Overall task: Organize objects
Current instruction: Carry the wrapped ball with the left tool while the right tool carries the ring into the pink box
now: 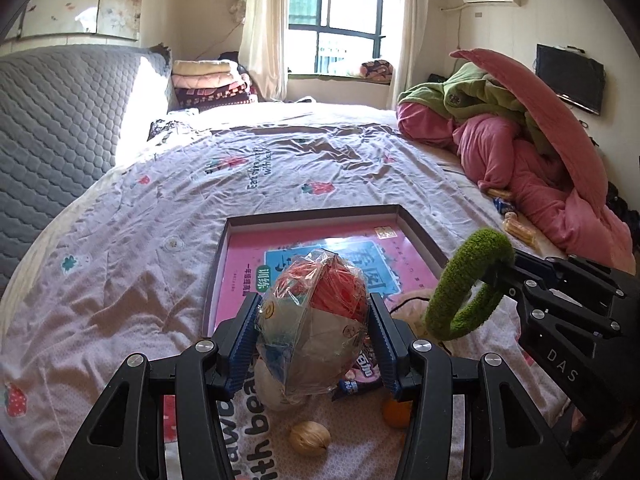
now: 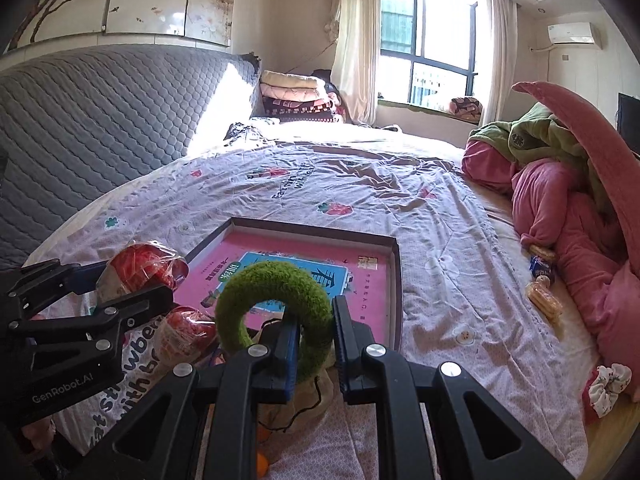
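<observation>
While sunlight fell across the quilted grey headboard at the far left, the bed sheet with its strawberry print lay rumpled beneath both tools. Above its near edge the left gripper was clamped on a clear plastic bag of red-orange strands, its blue pads pressing the bag's two sides. Below the bag lay a walnut and an orange fruit on the sheet. Just beyond, a shallow brown box sat open, with a pink book flat inside it. To the right, the right gripper was closed on the rim of a fuzzy green ring, held upright over the box's near edge. Farther right, wrapped snacks rested beside a heap of pink and green bedding, and a floral scrunchie lay near the bed's edge.
</observation>
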The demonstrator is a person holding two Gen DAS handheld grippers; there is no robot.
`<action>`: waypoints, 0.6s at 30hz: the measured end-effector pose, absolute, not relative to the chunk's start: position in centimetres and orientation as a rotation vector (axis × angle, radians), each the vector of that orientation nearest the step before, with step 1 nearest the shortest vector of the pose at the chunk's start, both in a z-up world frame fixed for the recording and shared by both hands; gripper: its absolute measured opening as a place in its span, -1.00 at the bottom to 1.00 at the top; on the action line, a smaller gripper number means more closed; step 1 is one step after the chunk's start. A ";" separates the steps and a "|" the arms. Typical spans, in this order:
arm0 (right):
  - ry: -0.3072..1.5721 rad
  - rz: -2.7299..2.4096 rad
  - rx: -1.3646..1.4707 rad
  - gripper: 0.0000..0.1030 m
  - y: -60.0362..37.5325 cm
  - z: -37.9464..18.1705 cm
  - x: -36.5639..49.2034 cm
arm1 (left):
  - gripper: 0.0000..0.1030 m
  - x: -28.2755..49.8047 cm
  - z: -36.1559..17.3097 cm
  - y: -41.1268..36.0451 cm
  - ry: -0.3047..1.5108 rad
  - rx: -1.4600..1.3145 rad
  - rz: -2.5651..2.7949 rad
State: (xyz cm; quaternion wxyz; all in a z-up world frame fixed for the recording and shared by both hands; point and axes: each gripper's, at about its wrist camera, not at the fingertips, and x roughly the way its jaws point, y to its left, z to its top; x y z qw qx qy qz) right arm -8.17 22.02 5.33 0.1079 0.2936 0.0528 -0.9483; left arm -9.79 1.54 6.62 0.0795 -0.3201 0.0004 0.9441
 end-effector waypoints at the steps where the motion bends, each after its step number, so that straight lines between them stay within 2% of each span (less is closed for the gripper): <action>1: 0.158 -2.792 0.863 -0.69 22.0 5.4 -8.4 | 0.04 -10.1 6.7 1.4 -0.004 -0.957 2.831; 18: 0.196 -2.792 0.877 -0.69 21.6 4.3 -14.6 | 0.04 -17.2 3.7 -1.6 -0.075 -1.053 2.877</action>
